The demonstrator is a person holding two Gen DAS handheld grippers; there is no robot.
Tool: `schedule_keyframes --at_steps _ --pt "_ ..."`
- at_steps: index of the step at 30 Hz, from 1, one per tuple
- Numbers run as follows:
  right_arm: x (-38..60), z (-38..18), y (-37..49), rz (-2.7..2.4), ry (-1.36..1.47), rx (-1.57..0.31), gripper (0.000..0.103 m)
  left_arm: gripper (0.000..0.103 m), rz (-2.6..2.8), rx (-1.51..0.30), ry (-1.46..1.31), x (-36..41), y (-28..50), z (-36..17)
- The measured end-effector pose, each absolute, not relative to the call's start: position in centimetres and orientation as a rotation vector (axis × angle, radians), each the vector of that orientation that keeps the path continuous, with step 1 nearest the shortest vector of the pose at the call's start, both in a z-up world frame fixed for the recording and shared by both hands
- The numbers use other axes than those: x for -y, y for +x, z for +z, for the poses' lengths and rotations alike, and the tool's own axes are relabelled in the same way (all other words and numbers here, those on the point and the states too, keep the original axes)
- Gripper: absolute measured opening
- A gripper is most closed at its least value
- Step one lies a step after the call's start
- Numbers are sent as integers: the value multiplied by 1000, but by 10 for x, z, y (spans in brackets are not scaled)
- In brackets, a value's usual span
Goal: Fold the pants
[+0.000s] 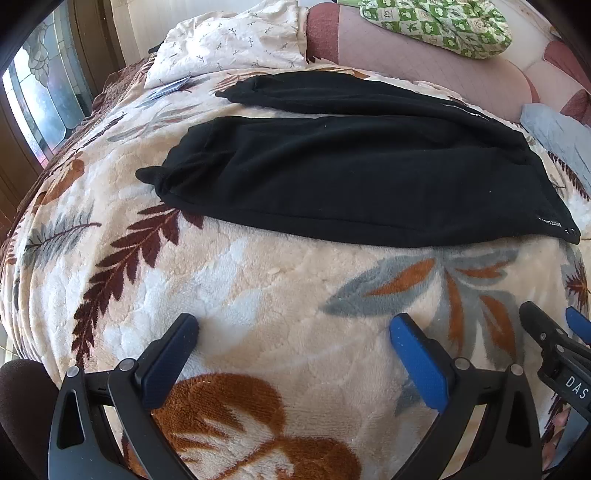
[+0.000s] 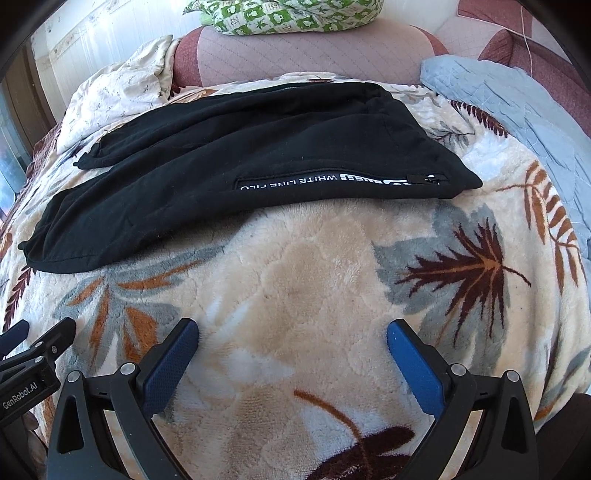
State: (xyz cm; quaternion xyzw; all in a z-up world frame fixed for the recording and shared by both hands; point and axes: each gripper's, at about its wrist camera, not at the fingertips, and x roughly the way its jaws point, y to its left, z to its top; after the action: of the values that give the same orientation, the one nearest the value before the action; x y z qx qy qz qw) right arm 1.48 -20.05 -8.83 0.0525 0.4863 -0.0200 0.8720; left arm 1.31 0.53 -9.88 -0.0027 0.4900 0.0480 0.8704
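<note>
Black pants [image 1: 351, 173] lie spread flat on a cream leaf-patterned blanket [image 1: 258, 288], legs pointing left, waistband at the right. In the right wrist view the pants [image 2: 240, 166] show a zip pocket with white lettering [image 2: 332, 181]. My left gripper [image 1: 293, 332] is open and empty, above the blanket in front of the pants. My right gripper [image 2: 291, 336] is open and empty, also short of the pants' near edge. Each gripper shows at the edge of the other's view: the right gripper [image 1: 550, 325] and the left gripper [image 2: 40, 332].
A white patterned pillow [image 1: 236, 40] lies behind the pants at the left. A green checked cushion [image 1: 443, 26] rests on the pink headboard [image 2: 306, 51]. A light blue quilt [image 2: 517, 110] lies at the right. A window [image 1: 40, 96] is at far left.
</note>
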Motion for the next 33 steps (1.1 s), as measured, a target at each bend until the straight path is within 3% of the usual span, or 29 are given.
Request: schedule_keyframes --at_steps 7,11,33 --pt "198 -87 13 -42 81 -1011 103 103 76 -1057 -2 -9 16 -96" --pt "193 -76 11 -66 13 -1002 103 97 71 -1030 -28 -13 10 -86" --pt "198 -54 -1 -31 77 -925 103 97 -2 -933 -42 -8 -1 -50"
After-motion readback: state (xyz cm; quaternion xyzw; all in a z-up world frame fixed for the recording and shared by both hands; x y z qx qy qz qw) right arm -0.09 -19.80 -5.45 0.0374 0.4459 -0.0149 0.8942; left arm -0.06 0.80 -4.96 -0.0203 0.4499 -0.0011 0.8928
